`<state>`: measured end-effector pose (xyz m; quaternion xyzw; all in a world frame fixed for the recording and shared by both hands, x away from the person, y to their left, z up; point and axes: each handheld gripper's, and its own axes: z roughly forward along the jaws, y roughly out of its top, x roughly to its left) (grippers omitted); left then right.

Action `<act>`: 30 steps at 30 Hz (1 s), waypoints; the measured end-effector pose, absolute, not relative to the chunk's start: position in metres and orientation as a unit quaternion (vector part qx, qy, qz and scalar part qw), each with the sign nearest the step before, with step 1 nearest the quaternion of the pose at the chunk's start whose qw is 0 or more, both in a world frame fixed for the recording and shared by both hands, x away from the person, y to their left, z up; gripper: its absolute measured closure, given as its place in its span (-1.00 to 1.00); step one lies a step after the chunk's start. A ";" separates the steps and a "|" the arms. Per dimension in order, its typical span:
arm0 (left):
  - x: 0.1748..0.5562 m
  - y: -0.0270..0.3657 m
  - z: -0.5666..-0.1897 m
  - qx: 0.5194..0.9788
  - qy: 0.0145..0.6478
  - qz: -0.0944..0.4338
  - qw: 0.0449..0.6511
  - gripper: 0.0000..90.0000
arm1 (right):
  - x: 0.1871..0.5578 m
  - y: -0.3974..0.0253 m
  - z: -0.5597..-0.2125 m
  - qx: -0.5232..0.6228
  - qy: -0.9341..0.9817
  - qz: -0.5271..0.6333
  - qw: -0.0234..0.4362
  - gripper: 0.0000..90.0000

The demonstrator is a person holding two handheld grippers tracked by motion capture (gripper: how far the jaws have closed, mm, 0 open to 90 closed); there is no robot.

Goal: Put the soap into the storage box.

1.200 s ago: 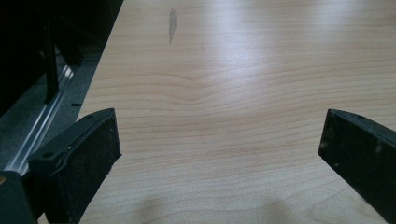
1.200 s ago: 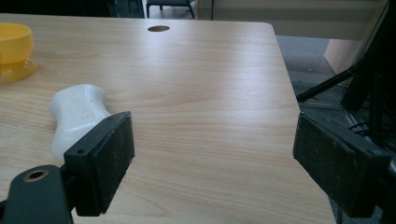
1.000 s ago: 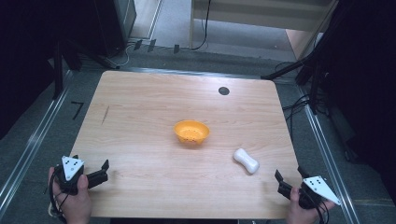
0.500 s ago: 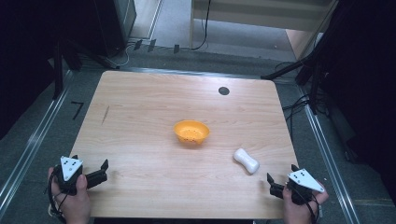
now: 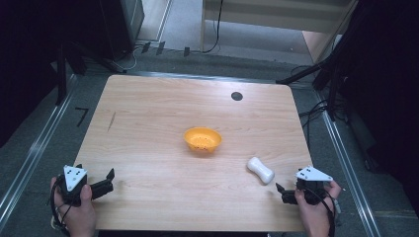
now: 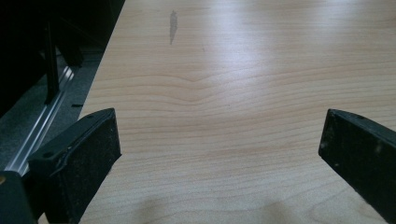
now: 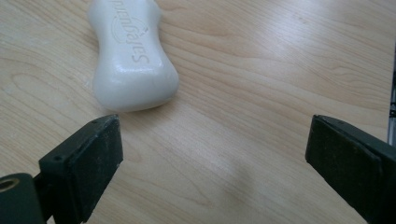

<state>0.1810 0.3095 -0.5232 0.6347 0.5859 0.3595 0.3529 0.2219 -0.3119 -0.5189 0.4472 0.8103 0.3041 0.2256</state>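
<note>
My left gripper (image 5: 106, 180) rests at the near left corner of the wooden table (image 5: 163, 113), jaws spread wide with bare tabletop between them. An orange bowl (image 5: 202, 139) sits near the table's centre. A white soap bar (image 5: 260, 170) lies to its right, nearer me. My right gripper (image 5: 282, 193) sits near the right front edge, jaws wide apart, empty, just short of the soap bar without touching it.

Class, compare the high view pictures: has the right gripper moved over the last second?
Yes. The right gripper has shifted left along the table's near edge, closing toward the white soap bar, which has stayed put.
</note>
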 end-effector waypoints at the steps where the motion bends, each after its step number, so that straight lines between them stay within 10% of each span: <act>1: 0.181 0.309 -0.523 0.635 0.585 0.360 0.352 -1.00 | 0.226 -0.309 -0.516 0.440 0.819 0.296 0.217 -0.89; 30: 0.181 0.311 -0.523 0.631 0.589 0.357 0.357 -1.00 | 0.275 -0.267 -0.497 0.382 0.884 0.232 0.140 -0.70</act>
